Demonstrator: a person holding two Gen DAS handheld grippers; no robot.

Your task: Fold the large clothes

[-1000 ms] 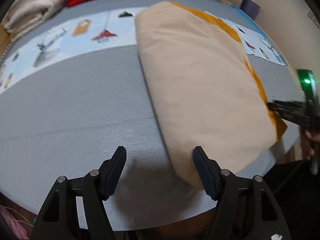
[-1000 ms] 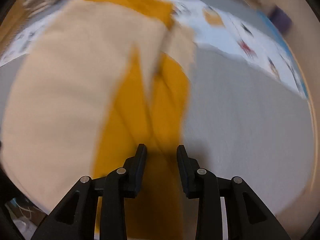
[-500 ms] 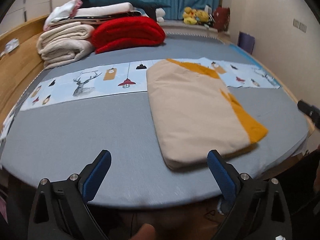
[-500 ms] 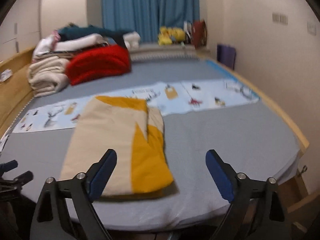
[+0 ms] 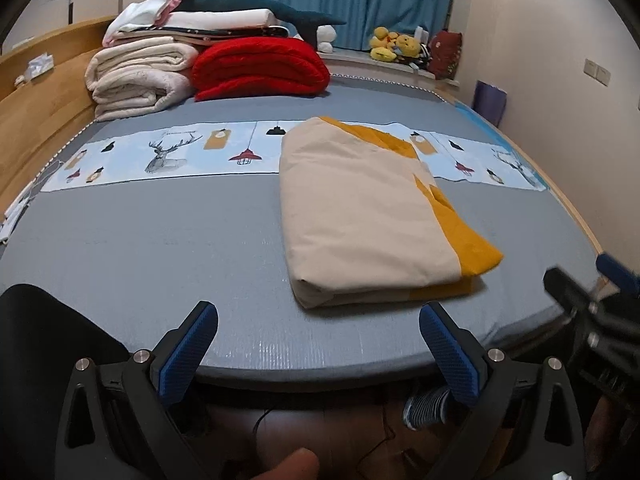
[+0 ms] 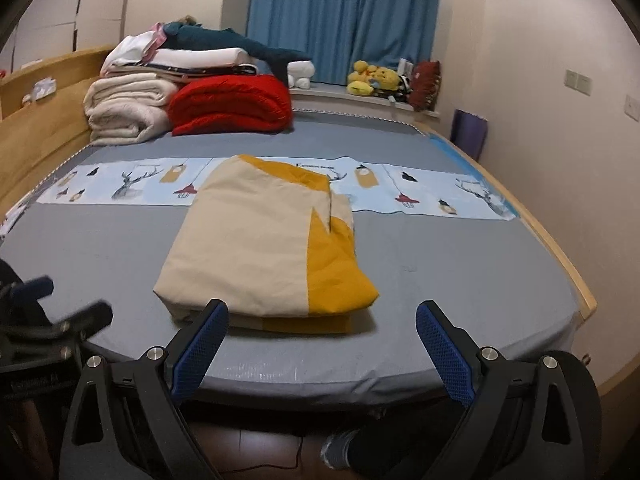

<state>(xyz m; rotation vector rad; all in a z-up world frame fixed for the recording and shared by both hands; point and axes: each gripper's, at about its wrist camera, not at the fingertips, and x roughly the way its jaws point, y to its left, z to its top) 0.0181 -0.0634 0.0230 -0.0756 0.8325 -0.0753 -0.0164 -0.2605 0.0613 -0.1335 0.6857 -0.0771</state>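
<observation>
A folded beige and mustard-yellow cloth (image 5: 368, 216) lies flat on the grey bed (image 5: 160, 248), near the front edge. It also shows in the right wrist view (image 6: 264, 248). My left gripper (image 5: 318, 344) is open and empty, held back off the bed's front edge, left of the cloth's near corner. My right gripper (image 6: 322, 344) is open and empty, also back off the front edge, facing the cloth. The right gripper shows at the right edge of the left wrist view (image 5: 592, 300).
A stack of folded blankets, cream (image 5: 136, 76) and red (image 5: 260, 68), sits at the bed's far left. A printed light-blue strip (image 5: 160, 156) crosses the bed. A wooden headboard (image 5: 36, 112) runs along the left. Stuffed toys (image 5: 392, 44) sit by the blue curtain.
Both grippers opened wide, let go of the cloth and pulled back from low over the bed to beyond its front edge. The folded cloth stays lying on the bed.
</observation>
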